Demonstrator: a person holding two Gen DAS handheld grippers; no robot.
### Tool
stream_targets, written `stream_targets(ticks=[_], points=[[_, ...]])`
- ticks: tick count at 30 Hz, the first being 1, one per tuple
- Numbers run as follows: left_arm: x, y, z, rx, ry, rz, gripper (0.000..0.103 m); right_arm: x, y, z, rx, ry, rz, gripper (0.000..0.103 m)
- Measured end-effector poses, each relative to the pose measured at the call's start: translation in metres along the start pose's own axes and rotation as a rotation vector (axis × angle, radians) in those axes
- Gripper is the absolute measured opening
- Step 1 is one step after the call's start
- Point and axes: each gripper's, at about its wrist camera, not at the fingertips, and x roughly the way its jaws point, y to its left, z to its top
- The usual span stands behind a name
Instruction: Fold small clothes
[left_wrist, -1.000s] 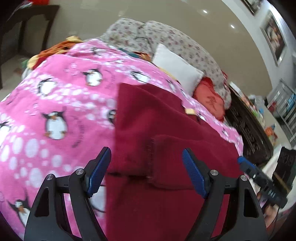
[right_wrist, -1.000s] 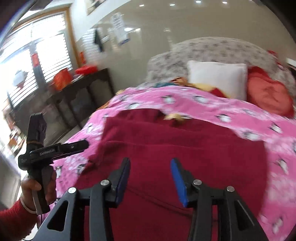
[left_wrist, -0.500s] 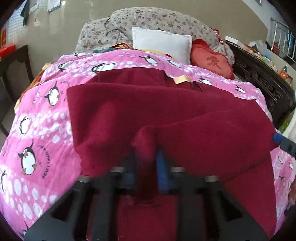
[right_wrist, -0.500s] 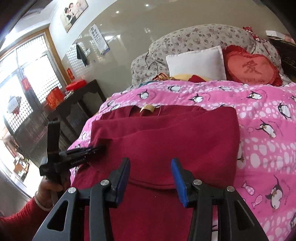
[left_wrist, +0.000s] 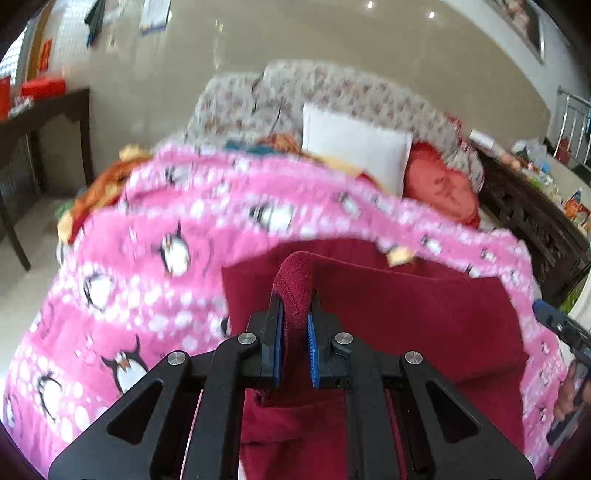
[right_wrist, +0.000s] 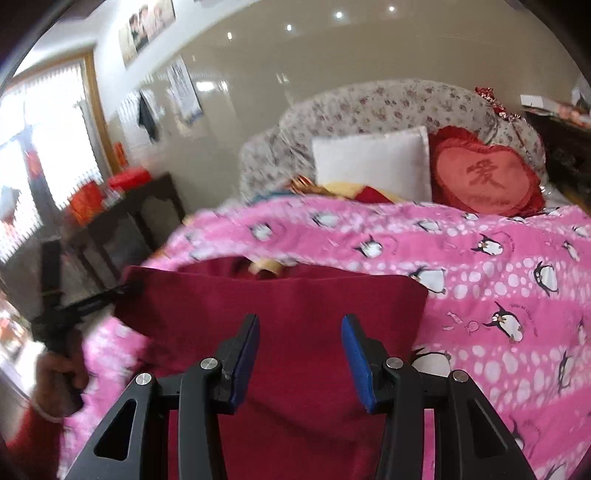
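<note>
A dark red garment (left_wrist: 424, 314) lies on a pink penguin blanket (left_wrist: 147, 288) on the bed. My left gripper (left_wrist: 294, 306) is shut on a bunched edge of the garment and holds it lifted, folded over the rest. In the right wrist view the garment (right_wrist: 295, 317) shows with a folded layer on top. My right gripper (right_wrist: 299, 332) is open and empty above its near part. The left gripper (right_wrist: 92, 302) shows at the garment's left corner. The right gripper's tip (left_wrist: 550, 321) shows at the right edge of the left wrist view.
A white pillow (right_wrist: 373, 166), a red heart cushion (right_wrist: 484, 181) and a floral headboard (right_wrist: 388, 107) stand at the bed's far end. A dark side table (right_wrist: 122, 221) stands left of the bed. Dark furniture (left_wrist: 535, 225) runs along the right.
My left gripper closed on the garment's edge and carried it up and toward the far end, folding the garment over. The right gripper stayed open and moved little.
</note>
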Motion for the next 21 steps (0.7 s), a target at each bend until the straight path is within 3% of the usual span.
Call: stream_targets(ticks=[3,8,11,13,15,17,19,21], points=[[0.024,0.01,-0.017,-0.028,0.069,0.024,0.01,0.049,-0.011,-0.019,-0.015,0.171,-0.103,0.044],[0.022,0.02,-0.021,-0.095,0.082,-0.014,0.014,0.03,-0.006,-0.025,-0.056,0.136,-0.124,0.044],[0.006,0.022,-0.02,-0.126,0.057,-0.014,0.022,0.007,0.005,-0.029,-0.109,0.11,-0.133,0.044],[0.0,0.021,-0.025,-0.118,0.044,0.003,0.043,0.005,0.006,-0.038,-0.135,0.134,-0.182,0.044],[0.004,0.02,-0.034,-0.105,0.051,0.016,0.053,0.014,-0.003,-0.05,-0.128,0.175,-0.25,0.044],[0.014,0.02,-0.044,-0.101,0.096,0.03,0.053,0.029,-0.021,-0.064,-0.092,0.229,-0.27,0.044],[0.021,0.024,-0.054,-0.12,0.14,0.018,0.053,0.019,-0.034,-0.065,-0.012,0.195,-0.207,0.044],[0.012,0.027,-0.059,-0.144,0.126,-0.002,0.053,0.004,-0.034,-0.062,0.014,0.194,-0.185,0.044]])
